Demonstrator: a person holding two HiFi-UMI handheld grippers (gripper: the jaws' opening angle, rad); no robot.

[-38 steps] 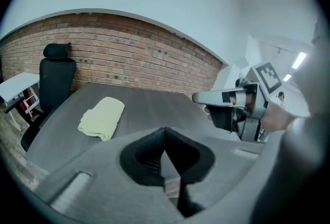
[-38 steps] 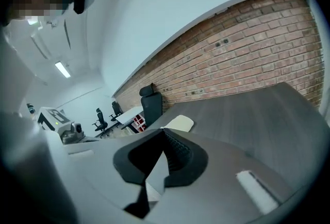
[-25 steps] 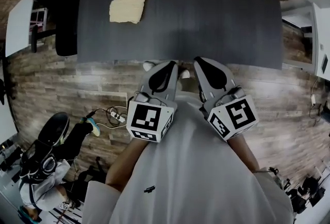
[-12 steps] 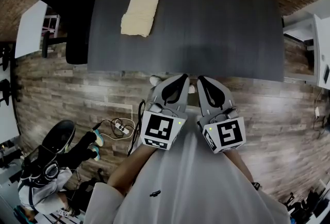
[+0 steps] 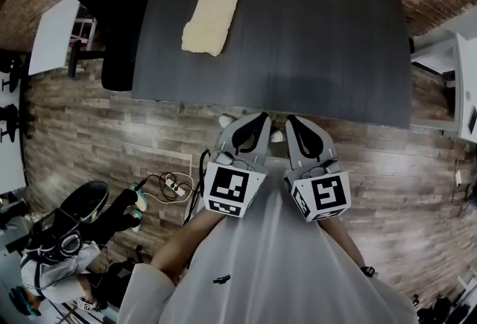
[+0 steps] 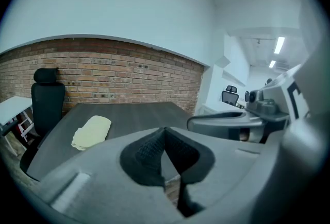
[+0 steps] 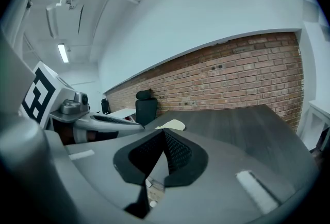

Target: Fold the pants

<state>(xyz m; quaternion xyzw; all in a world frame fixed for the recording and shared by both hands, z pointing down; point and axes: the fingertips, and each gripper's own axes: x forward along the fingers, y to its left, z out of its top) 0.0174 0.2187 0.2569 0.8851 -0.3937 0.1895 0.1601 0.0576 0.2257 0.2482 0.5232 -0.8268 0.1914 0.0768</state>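
Left tool point(image 5: 262, 117) neared right tool point(image 5: 291, 121); pants point(image 5: 210, 21) lie well beyond.

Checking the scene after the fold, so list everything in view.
table: one, dark grey, centre.
folded pants: one, pale yellow, on table's far left.
office chair: one, black, at table's left edge.
brick wall: one, red-brown, behind table.
power strip: one, white, on floor, lower left.
second person: one, white top, lower left corner.
left gripper: one, grey, shut, empty, short of table.
right gripper: one, grey, shut, empty, beside left gripper.
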